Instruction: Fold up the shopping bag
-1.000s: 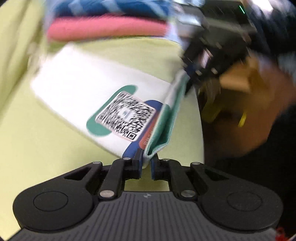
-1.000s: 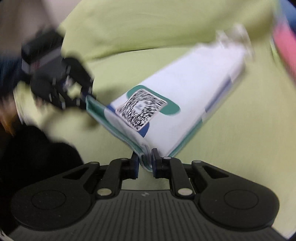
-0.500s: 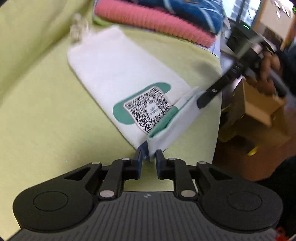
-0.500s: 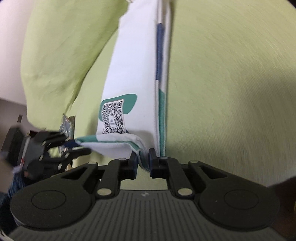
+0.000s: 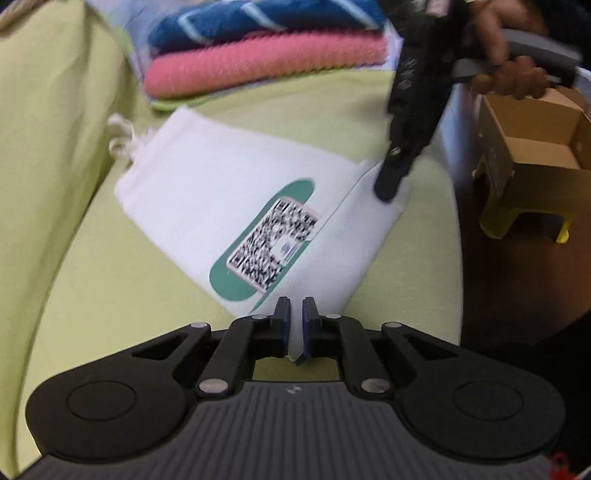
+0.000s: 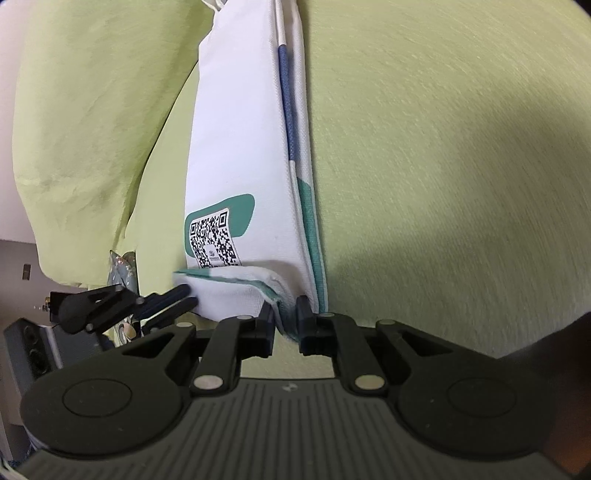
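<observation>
A white shopping bag (image 5: 207, 192) lies flat on a light green cushion (image 5: 110, 295), folded into a long strip with a QR label (image 5: 273, 243) on a teal patch. Its near end is turned over onto the strip and reaches the label's edge. My left gripper (image 5: 295, 321) is shut on one corner of that turned-over flap. My right gripper (image 5: 386, 192), held by a hand (image 5: 509, 70), pinches the other corner. In the right wrist view the bag (image 6: 243, 147) runs away from my right gripper (image 6: 286, 323), which is shut on the flap, with my left gripper (image 6: 184, 295) to its left.
Folded pink (image 5: 258, 62) and blue (image 5: 266, 18) towels are stacked beyond the bag's far end. A cardboard box (image 5: 535, 140) sits on a yellow stool (image 5: 517, 218) off the cushion's right edge. A green back cushion (image 6: 92, 110) rises along the bag's left side.
Both grippers have carried the bag's near end forward and down. The flap that hung lifted between them now lies over the strip by the QR label.
</observation>
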Action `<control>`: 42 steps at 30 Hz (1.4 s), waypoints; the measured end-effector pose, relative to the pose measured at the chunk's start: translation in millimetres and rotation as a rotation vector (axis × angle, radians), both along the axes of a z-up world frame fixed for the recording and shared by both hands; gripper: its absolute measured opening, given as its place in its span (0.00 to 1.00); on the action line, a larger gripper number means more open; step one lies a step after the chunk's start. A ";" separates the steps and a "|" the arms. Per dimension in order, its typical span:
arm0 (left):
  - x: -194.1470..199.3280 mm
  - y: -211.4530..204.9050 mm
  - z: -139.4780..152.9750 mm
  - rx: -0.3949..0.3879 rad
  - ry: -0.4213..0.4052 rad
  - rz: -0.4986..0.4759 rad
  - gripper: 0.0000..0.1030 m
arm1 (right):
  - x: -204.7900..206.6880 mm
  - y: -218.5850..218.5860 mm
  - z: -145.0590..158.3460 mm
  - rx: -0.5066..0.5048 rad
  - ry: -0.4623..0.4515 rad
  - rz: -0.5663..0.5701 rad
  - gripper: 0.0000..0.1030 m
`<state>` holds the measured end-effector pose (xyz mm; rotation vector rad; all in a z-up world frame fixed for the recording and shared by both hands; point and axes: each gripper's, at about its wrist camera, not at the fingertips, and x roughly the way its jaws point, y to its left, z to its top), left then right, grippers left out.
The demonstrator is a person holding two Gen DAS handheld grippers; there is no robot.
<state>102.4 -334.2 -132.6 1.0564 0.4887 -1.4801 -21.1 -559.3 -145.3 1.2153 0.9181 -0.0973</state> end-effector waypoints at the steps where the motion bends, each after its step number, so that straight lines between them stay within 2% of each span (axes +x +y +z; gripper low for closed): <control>1: 4.5 -1.0 -1.6 -0.002 0.026 0.022 0.08 | -0.3 0.7 0.9 -0.006 0.002 -0.003 0.07; 3: 11.6 -3.7 -2.7 -0.003 0.074 0.064 0.08 | -1.2 4.8 4.0 -0.028 -0.007 -0.016 0.08; 6: 11.5 -6.5 -4.3 -0.006 0.080 0.079 0.08 | -7.4 23.7 17.2 -0.158 -0.053 -0.037 0.11; 8: 10.5 -8.0 -5.5 -0.005 0.078 0.084 0.08 | -13.5 46.8 34.9 -0.327 -0.081 -0.043 0.14; 10: 10.3 -8.1 -4.4 -0.005 0.082 0.088 0.08 | -18.6 80.7 53.5 -0.587 -0.065 -0.035 0.22; 12: 11.4 -7.6 -3.4 -0.007 0.090 0.095 0.08 | -24.2 114.9 69.7 -0.846 -0.056 -0.021 0.22; 14: 10.7 -8.5 -3.9 -0.008 0.089 0.097 0.08 | -28.2 147.5 78.3 -1.060 -0.066 -0.011 0.21; 17: 10.0 -9.9 -4.6 -0.008 0.084 0.098 0.08 | -33.6 185.3 78.6 -1.277 -0.137 0.112 0.09; 19: 9.6 -10.6 -4.9 -0.008 0.080 0.097 0.08 | -22.7 201.6 66.9 -1.403 -0.121 0.213 0.08; 20: 9.2 -10.4 -4.5 -0.009 0.079 0.098 0.08 | -16.3 202.3 59.6 -1.428 -0.108 0.242 0.07; 21: 8.7 -10.1 -4.4 -0.010 0.077 0.098 0.08 | -11.6 199.6 54.0 -1.440 -0.097 0.239 0.07; 23: 7.6 -9.2 -4.5 -0.014 0.070 0.095 0.08 | -2.0 184.6 45.0 -1.392 -0.067 0.239 0.03; 27: 9.4 -8.1 -4.8 -0.022 0.080 0.091 0.08 | 4.9 162.9 39.9 -1.323 -0.077 0.293 0.00; 29: 10.4 -7.2 -5.1 -0.027 0.086 0.088 0.08 | 9.7 150.1 40.0 -1.236 -0.078 0.273 0.00; 33: 11.3 -3.7 -7.6 -0.052 0.087 0.083 0.08 | 9.7 106.6 36.8 -0.964 -0.103 0.155 0.00; 36: 9.4 1.4 -8.3 -0.080 0.064 0.067 0.08 | 7.9 98.8 35.1 -0.915 -0.117 0.160 0.00; 38: -1.6 9.5 -8.0 -0.104 -0.036 -0.001 0.08 | 4.9 95.0 34.5 -0.876 -0.117 0.140 0.00; 40: -18.6 25.1 -10.3 -0.130 -0.200 -0.123 0.09 | 5.1 97.1 34.3 -0.896 -0.111 0.159 0.00; 42: -31.8 41.5 -12.3 -0.145 -0.334 -0.233 0.15 | 5.5 98.5 32.2 -0.908 -0.106 0.159 0.00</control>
